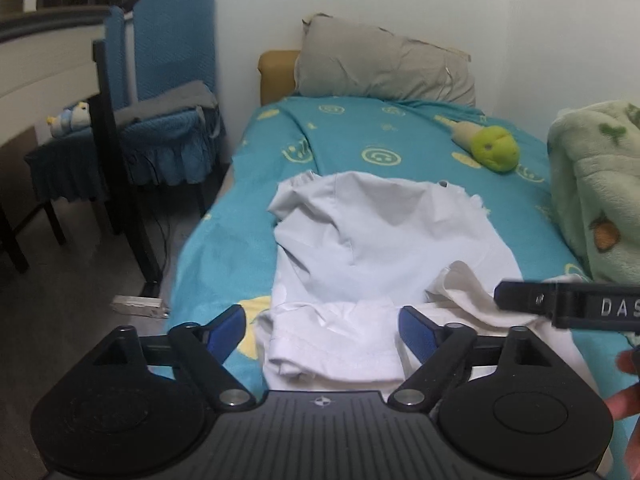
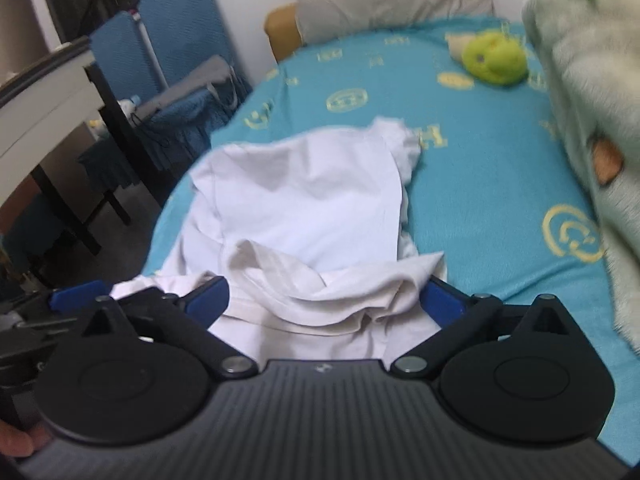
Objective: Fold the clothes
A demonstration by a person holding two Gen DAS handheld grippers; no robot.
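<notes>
A crumpled white garment (image 1: 360, 248) (image 2: 304, 200) lies on the teal bed sheet (image 1: 400, 148) (image 2: 480, 168), its near edge bunched in folds. My left gripper (image 1: 322, 328) is open just above that near edge, with white cloth lying between its blue pads (image 1: 228, 326), which do not press on it. My right gripper (image 2: 324, 298) is also open wide, with a rumpled fold of the garment between its pads (image 2: 440, 300) and untouched by them. In the left wrist view the right gripper's black finger (image 1: 560, 304) reaches in from the right.
A grey pillow (image 1: 384, 64) leans at the head of the bed, with a green plush toy (image 1: 492, 148) (image 2: 494, 60) beside it. A pale green fleece blanket (image 1: 600, 192) (image 2: 592, 100) is piled at the right. Blue chairs (image 1: 168, 92) and a dark-legged desk (image 1: 116, 184) stand on the floor to the left.
</notes>
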